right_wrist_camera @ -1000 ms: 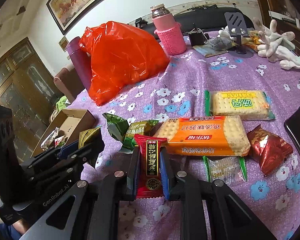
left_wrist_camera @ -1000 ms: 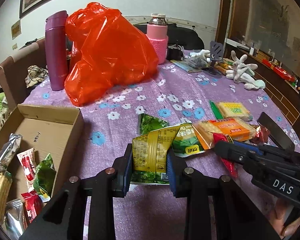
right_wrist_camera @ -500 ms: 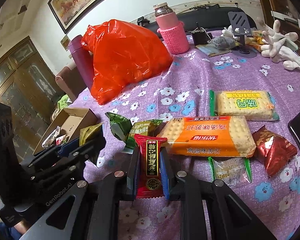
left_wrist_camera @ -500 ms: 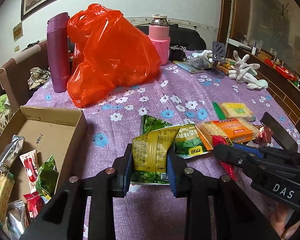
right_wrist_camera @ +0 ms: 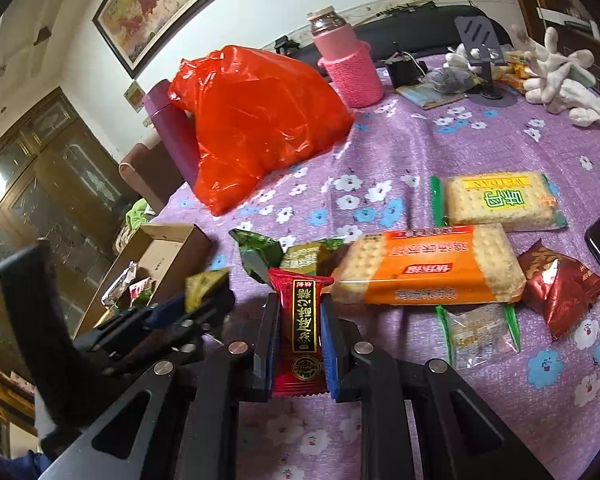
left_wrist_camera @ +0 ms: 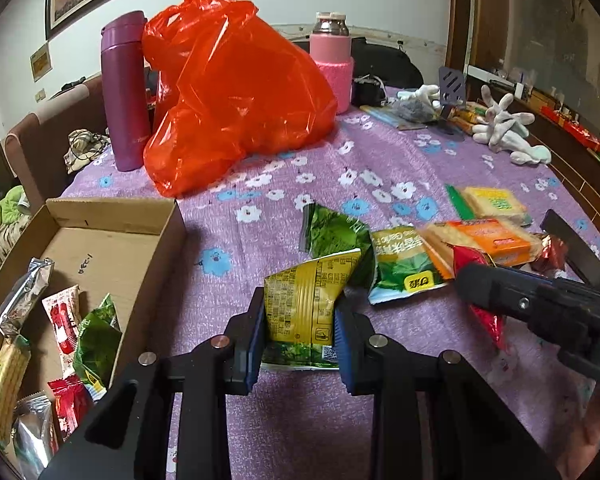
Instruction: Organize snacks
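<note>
Several snacks already placed in cardboard box [left_wrist_camera: 100, 248]. Yellow-green packet [left_wrist_camera: 306, 304] clamped by left gripper [left_wrist_camera: 300, 344]; red packet [right_wrist_camera: 300, 320] clamped by right gripper [right_wrist_camera: 298, 350]. Cracker packs [right_wrist_camera: 428, 270] left on table.

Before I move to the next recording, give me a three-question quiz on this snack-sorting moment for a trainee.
1. True or false: the left gripper is shut on a yellow-green snack bag.
2. What does the right gripper hold? A) orange cracker pack B) red snack packet C) pink bottle
3. Fill in: the sorted snacks lie in the cardboard ____ at the table's left edge.

Key: 1 true. 2 B, the red snack packet; the orange cracker pack lies on the tablecloth. 3 box.
</note>
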`<state>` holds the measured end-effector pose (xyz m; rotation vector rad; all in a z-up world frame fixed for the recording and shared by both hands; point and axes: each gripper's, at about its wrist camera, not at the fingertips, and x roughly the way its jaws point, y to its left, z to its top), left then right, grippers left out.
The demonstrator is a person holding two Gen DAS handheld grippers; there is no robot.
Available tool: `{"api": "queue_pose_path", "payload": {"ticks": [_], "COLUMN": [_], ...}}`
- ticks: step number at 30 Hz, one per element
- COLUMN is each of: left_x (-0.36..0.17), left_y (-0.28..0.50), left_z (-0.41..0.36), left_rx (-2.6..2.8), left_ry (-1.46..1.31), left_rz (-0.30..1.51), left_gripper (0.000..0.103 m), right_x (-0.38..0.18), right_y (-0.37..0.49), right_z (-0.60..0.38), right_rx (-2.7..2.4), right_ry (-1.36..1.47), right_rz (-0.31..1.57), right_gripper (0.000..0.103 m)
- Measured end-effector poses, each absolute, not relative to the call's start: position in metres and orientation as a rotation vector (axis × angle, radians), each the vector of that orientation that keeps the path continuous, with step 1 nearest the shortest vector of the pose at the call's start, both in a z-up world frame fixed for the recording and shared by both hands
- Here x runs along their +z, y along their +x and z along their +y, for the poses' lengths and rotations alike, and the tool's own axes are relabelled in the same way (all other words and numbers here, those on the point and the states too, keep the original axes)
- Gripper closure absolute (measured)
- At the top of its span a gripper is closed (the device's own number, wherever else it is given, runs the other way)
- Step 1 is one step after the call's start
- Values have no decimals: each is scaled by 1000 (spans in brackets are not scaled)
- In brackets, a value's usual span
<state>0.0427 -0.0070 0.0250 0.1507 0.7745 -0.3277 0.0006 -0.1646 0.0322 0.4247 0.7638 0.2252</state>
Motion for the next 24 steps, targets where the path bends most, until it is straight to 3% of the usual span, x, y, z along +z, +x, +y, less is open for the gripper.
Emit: {"api": "queue_pose_path", "payload": {"ticks": [24], "left_x": [15], "left_y": [37], "left_z": [-14], "left_rx": [-393], "left_ry": [110], "left_rz": [854], "left_gripper": [74], "right_x": [14], "right_y": [-4], "right_z": [-176], "right_rx": [242], "right_ry": [434], "right_rz": [758], "right_gripper": [83]}}
